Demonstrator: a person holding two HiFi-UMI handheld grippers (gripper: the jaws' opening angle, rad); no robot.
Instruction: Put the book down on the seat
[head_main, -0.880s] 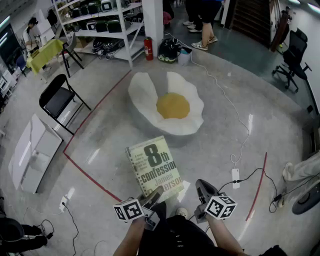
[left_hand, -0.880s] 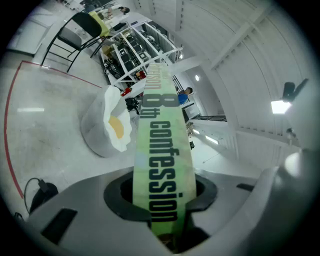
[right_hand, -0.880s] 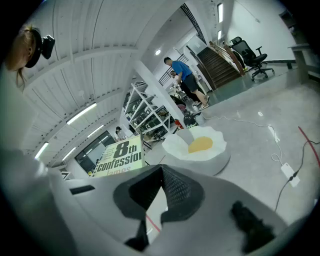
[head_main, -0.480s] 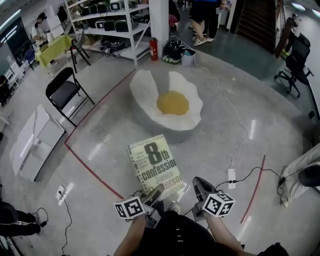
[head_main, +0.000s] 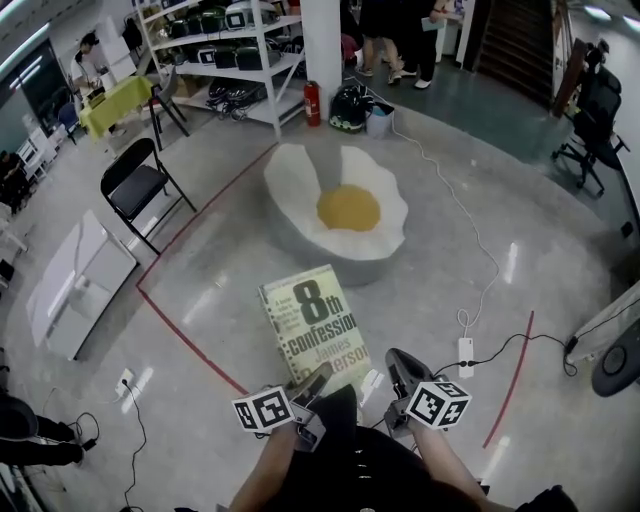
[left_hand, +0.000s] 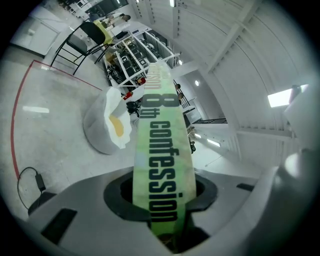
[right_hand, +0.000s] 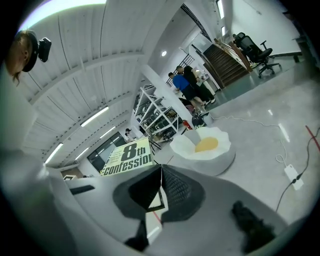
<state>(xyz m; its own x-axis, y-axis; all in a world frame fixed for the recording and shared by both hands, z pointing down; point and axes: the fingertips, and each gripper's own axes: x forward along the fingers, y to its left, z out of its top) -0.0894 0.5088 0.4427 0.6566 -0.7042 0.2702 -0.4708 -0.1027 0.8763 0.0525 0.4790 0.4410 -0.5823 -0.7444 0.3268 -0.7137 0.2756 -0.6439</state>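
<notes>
A pale green paperback book (head_main: 314, 324) with dark title print is held out flat in front of me, above the floor. My left gripper (head_main: 308, 388) is shut on its near edge; in the left gripper view the book's spine (left_hand: 161, 150) runs up from between the jaws. My right gripper (head_main: 397, 368) hovers just right of the book, shut with nothing in it; the book (right_hand: 128, 157) shows at its left. The seat (head_main: 340, 212), a white fried-egg-shaped cushion with a yellow centre, lies on the floor ahead, apart from the book. It shows too in both gripper views (left_hand: 111, 126) (right_hand: 206, 146).
A black folding chair (head_main: 134, 186) stands at left, a white board (head_main: 78, 280) lies lower left. Red tape lines (head_main: 190, 336) mark the floor. A white cable with a power strip (head_main: 468, 352) trails at right. Shelving (head_main: 232, 50), an office chair (head_main: 594, 120) and standing people are behind.
The view has crept forward: the egg seat and the chair sit slightly nearer and more to the right. Book and both grippers keep their places relative to me.
</notes>
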